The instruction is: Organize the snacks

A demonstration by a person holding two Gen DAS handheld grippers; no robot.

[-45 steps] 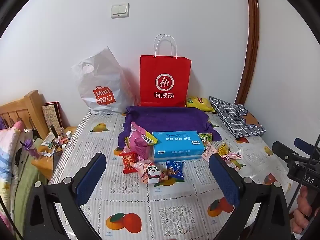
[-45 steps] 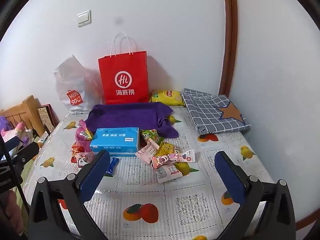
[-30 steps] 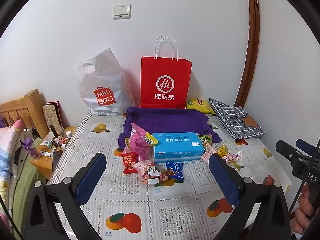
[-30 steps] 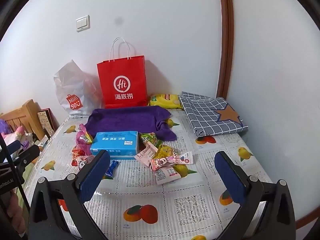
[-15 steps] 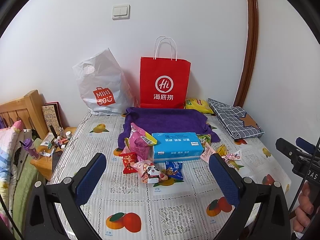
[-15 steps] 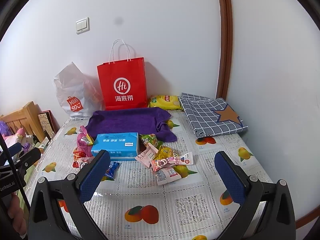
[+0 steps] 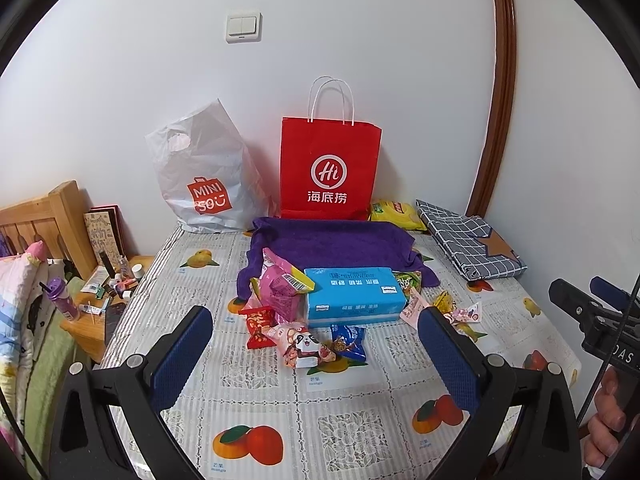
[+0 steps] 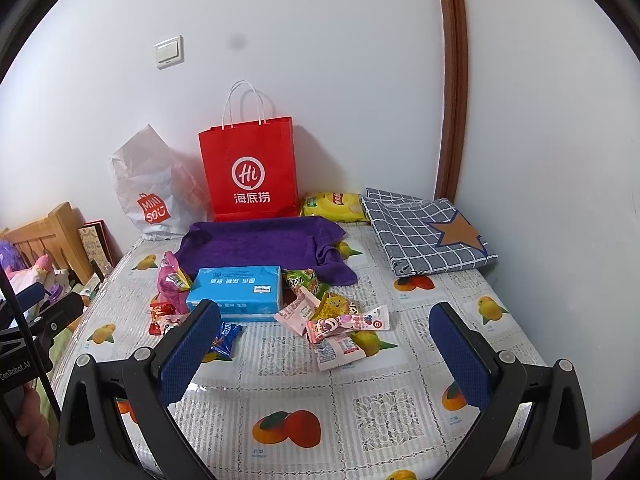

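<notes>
Both grippers hover above the near edge of the table, jaws spread wide and holding nothing. Left gripper [image 7: 316, 344]: its blue pads frame the left half of the snack pile without touching it. Right gripper [image 8: 326, 344]: its blue pads frame the right half, also clear of every packet.

Table [image 7: 360, 432]: covered by a fruit-print cloth. Blue tissue box [image 7: 354, 295]: lies near the table's middle, beyond both grippers. Snacks lie on either side of it. On its left, a pink bag [image 7: 280, 286] leans against the box, with a red packet [image 7: 258, 322], a panda packet [image 7: 306, 344] and a blue wrapper [image 7: 348, 342] lying nearer the front edge. On its right, pink sachets [image 8: 344, 326], a yellow packet [image 8: 334, 304] and a green packet [image 8: 304, 280] lie in a loose cluster.

Purple towel [image 8: 260, 246]: spread behind the box, toward the back edge. Red paper bag [image 7: 330, 170] and white plastic bag [image 7: 204, 176]: upright along the back edge against the wall. Yellow chip bag [image 8: 334, 206] and folded checked cloth [image 8: 428, 232]: at the back right corner.
</notes>
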